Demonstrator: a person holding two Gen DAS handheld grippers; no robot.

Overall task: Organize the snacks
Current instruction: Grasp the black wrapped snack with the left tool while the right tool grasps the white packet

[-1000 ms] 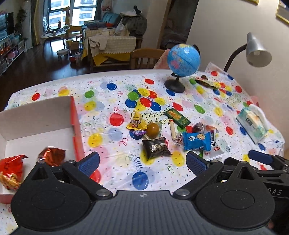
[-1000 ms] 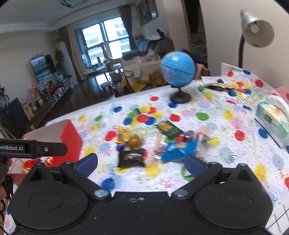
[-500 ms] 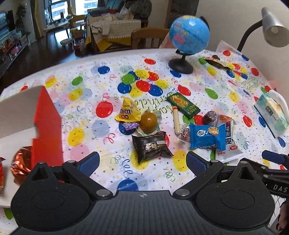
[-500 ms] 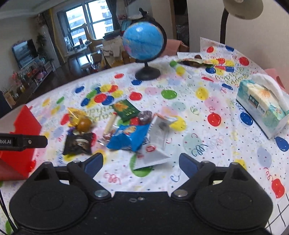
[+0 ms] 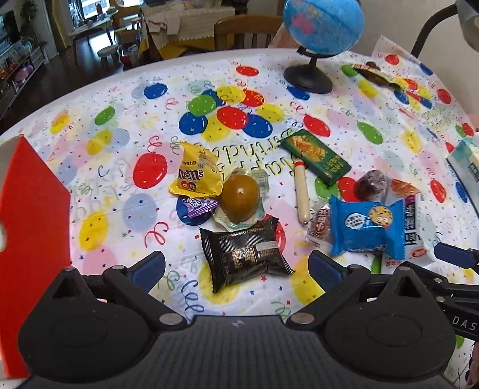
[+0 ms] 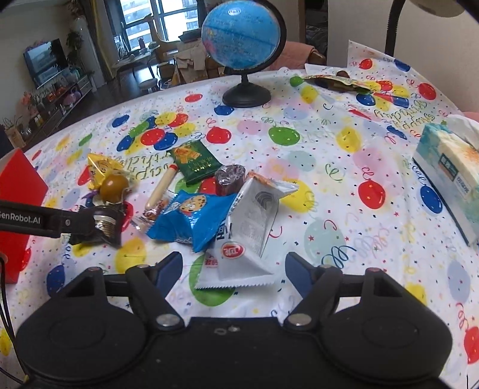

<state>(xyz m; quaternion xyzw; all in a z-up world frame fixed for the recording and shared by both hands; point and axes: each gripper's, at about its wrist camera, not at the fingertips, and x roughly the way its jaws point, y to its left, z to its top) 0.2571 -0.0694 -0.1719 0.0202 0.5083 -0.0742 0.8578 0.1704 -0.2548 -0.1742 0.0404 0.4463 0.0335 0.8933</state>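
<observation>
One black packet (image 5: 244, 255), two grippers

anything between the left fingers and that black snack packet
Nothing visible does. The left gripper is open, its fingers either side of the black snack packet with only bare tablecloth between. The brown jelly cup lies on the packet's far edge.

Looking past the balloon-print tablecloth (image 6: 344, 185) into a living room: daylight pouring through tall windows (image 6: 149, 18), television (image 6: 45, 61) standing at left, dark wood floor (image 5: 60, 64) gleaming, wooden chair (image 5: 245, 31) tucked close, plain pale walls.
</observation>
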